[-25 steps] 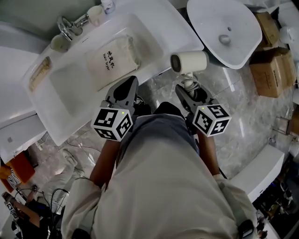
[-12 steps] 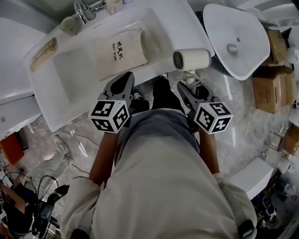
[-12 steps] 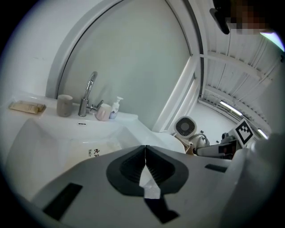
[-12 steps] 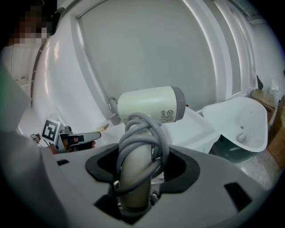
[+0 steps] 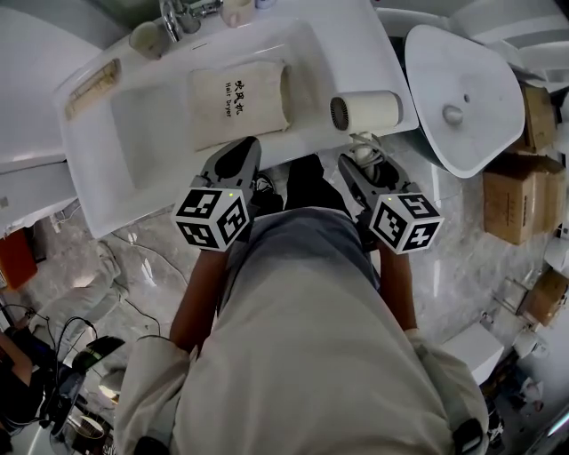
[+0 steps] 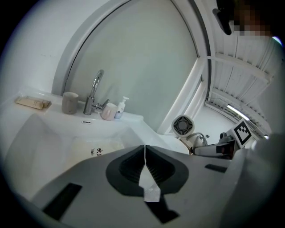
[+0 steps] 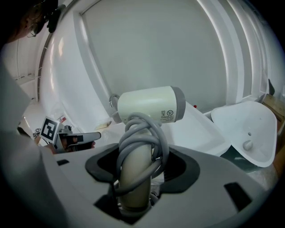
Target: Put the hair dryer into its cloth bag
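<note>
A cream cloth bag (image 5: 238,102) with dark print lies flat in the white sink basin (image 5: 151,142); the left gripper view shows only its printed edge (image 6: 95,150). My right gripper (image 5: 357,166) is shut on the handle of the cream hair dryer (image 5: 366,111), which has its grey cord wound round it (image 7: 141,147). The dryer's barrel (image 7: 151,104) stands up over the sink's right front corner. My left gripper (image 5: 240,153) hovers at the sink's front edge, just short of the bag, with its jaws shut (image 6: 144,151) and nothing held.
A chrome faucet (image 5: 178,13), cups (image 5: 147,40) and a wrapped packet (image 5: 93,78) line the sink's ledge. A loose white basin (image 5: 462,98) and cardboard boxes (image 5: 514,187) sit on the floor to the right. Cables (image 5: 80,355) lie at lower left.
The head view has swung, so the sink and bag now lie squarer in the picture. Both grippers have edged toward the sink's front edge, the dryer staying in the right one.
</note>
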A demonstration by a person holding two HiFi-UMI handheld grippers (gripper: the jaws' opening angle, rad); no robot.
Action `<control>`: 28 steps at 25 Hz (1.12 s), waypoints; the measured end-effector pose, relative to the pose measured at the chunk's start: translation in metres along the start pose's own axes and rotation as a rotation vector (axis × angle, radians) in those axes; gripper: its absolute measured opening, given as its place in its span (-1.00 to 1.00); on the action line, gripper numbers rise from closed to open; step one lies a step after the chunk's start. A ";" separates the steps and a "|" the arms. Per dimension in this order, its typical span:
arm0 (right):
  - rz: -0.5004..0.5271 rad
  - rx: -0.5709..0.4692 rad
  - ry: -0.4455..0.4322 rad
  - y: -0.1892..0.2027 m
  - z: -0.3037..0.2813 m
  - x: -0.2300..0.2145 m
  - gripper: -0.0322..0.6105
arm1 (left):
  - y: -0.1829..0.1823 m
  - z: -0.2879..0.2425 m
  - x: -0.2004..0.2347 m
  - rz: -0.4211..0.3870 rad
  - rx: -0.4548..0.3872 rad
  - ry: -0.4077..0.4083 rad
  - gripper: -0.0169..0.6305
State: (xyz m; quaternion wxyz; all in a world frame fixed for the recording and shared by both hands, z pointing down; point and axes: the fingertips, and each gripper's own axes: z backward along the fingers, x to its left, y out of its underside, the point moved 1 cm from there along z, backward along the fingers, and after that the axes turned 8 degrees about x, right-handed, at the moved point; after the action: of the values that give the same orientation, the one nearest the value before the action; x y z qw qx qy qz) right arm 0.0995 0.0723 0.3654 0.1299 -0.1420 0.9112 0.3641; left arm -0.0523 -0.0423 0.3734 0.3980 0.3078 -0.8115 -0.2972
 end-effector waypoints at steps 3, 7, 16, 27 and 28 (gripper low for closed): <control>0.015 0.023 -0.016 -0.007 -0.009 -0.007 -0.10 | -0.004 -0.008 0.001 -0.007 0.001 -0.013 -0.92; 0.033 0.053 -0.037 -0.016 -0.017 -0.017 -0.10 | -0.006 -0.022 0.002 0.010 0.015 -0.028 -0.92; 0.062 0.111 -0.091 -0.029 -0.034 -0.038 -0.10 | -0.001 -0.050 0.009 0.019 0.076 -0.104 -0.92; 0.113 0.197 -0.149 -0.042 -0.058 -0.064 -0.10 | 0.004 -0.088 0.018 0.060 0.147 -0.176 -0.92; 0.118 0.203 -0.153 -0.044 -0.061 -0.066 -0.10 | 0.005 -0.091 0.019 0.063 0.154 -0.181 -0.92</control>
State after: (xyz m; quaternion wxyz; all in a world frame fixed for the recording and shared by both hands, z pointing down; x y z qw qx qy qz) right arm 0.1682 0.0101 0.4032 0.1911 -0.0461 0.9376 0.2867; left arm 0.0128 -0.0748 0.4322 0.3076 0.2839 -0.8737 -0.2480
